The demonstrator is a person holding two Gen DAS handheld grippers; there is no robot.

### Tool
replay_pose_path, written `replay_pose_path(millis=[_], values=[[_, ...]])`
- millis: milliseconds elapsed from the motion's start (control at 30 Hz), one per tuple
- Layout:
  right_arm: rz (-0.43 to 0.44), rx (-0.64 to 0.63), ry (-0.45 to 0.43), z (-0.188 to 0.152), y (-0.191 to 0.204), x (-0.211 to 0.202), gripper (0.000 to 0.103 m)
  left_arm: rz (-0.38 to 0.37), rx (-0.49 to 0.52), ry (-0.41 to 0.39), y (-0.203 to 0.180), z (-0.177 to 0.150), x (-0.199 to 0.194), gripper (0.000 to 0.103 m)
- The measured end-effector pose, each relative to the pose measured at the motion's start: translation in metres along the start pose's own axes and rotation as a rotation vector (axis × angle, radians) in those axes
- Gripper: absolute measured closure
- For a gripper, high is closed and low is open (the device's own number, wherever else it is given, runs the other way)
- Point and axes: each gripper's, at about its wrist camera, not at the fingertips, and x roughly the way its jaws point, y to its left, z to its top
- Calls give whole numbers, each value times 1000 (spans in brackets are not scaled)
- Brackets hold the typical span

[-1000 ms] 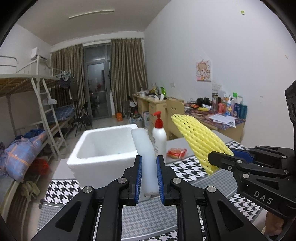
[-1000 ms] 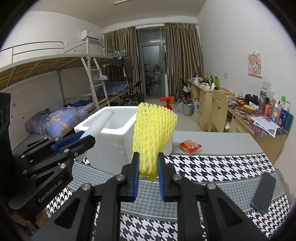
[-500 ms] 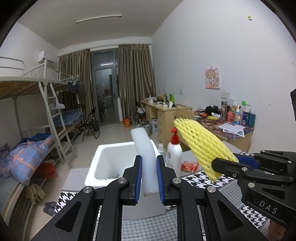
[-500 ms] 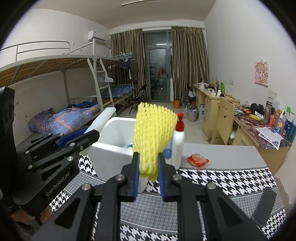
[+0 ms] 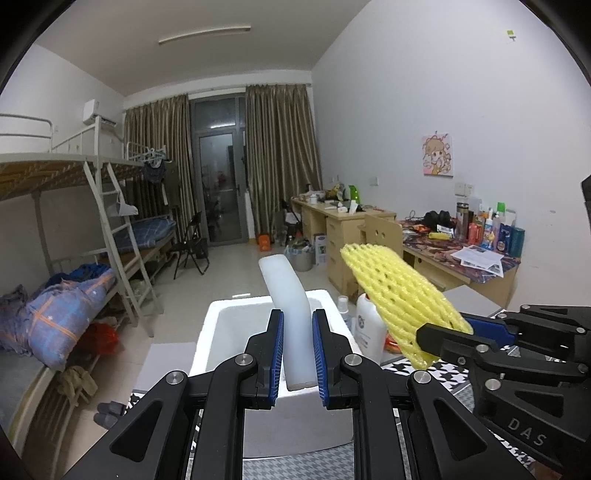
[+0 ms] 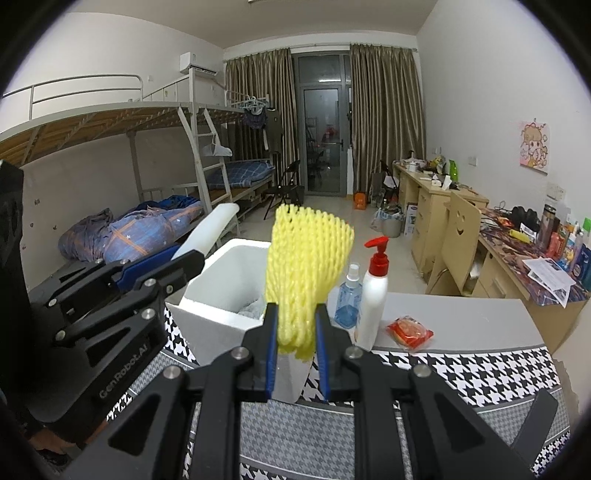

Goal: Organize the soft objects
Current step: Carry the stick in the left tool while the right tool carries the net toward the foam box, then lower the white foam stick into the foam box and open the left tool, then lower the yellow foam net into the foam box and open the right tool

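Left wrist view: the left gripper (image 5: 297, 354) is clamped on a white foam strip (image 5: 286, 295) that rises between its blue pads at frame centre, in front of the white foam box (image 5: 221, 328). In the right wrist view, the right gripper (image 6: 295, 354) pinches the lower end of a yellow foam net (image 6: 304, 266), which fans upward at centre, beside the box (image 6: 214, 295) and a red-capped pump bottle (image 6: 375, 295).

We see a dorm room with white walls (image 5: 388, 110) and a pale tiled floor (image 5: 236, 269). Brown curtains (image 5: 280, 155) flank a glass door (image 5: 218, 192) at the far end. A metal bunk bed (image 6: 110, 122) with a ladder (image 5: 118, 240) lines the left side, wooden desks (image 5: 347, 225) the right. A ceiling light (image 5: 205, 34) is on, and a poster (image 5: 437, 155) hangs on the right wall.
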Motion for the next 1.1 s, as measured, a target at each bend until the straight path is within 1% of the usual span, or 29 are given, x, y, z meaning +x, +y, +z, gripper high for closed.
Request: replay_pose_path(millis=[167,267,333,433,767,800,900,933,967,1000,1033,1067,1100], values=[[-2,-4,9,7,0,8,81,7,1,19,4,5,15,86],[-15,-14,12,10,2,14,81,-5,-15,39,10,6,25,86],[-18,-16,18,13,2,19,81,11,-10,39,11,7,29,86],[-19,-16,31,14,1,26,81,9,-15,50,15,7,37,86],[-33,-19,53,21,3,43,81,7,-25,99,20,2,66,86],[-36,-19,55,22,3,45,81,3,-28,103,21,1,69,85],[-39,-12,58,23,1,48,81,-8,-29,116,24,2,77,77],[-38,-9,61,23,0,50,81,-3,-27,121,26,2,79,76],[-39,-8,63,24,0,51,81,7,-29,127,27,1,81,68],[-42,-7,64,24,0,51,81,14,-31,130,28,0,82,50],[-46,-6,64,24,0,52,81,21,-34,129,30,0,82,42],[-48,-8,65,25,1,53,81,33,-39,124,32,-1,81,30],[-49,-8,65,25,1,53,81,41,-41,120,33,-1,80,27]])
